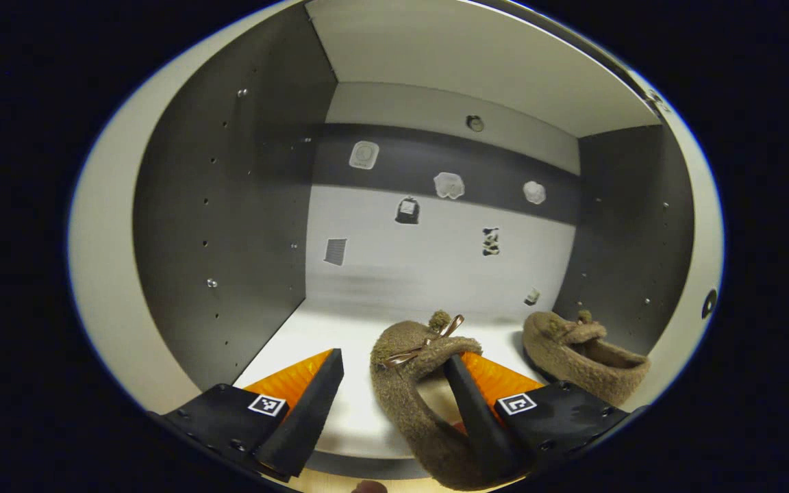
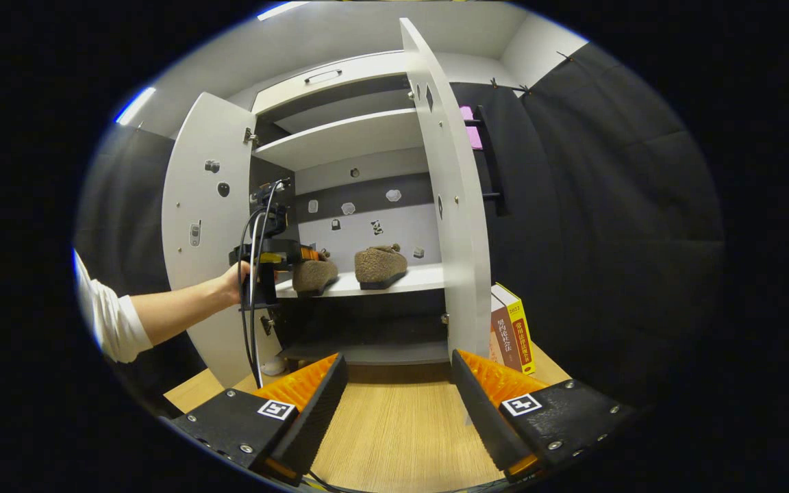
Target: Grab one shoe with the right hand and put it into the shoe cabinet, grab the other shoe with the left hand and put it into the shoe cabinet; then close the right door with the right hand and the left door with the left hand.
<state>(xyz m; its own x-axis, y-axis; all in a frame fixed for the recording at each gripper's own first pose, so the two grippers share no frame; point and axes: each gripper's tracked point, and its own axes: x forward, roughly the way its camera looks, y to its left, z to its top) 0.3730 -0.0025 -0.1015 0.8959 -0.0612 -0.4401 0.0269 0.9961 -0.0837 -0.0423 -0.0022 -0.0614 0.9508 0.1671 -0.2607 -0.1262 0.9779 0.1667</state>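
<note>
Both shoes (image 2: 381, 266) sit on shoe cabinet (image 2: 340, 140) shelf (image 2: 429, 277).

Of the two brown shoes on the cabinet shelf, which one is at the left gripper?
The left gripper is at the near shoe: one finger sits inside its opening, jaws apart. The other shoe stands free, deeper in at the right wall.

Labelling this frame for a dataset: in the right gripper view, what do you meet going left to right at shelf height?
Sleeve → hand holding the left gripper → left shoe → right shoe → open right door → books.
</note>
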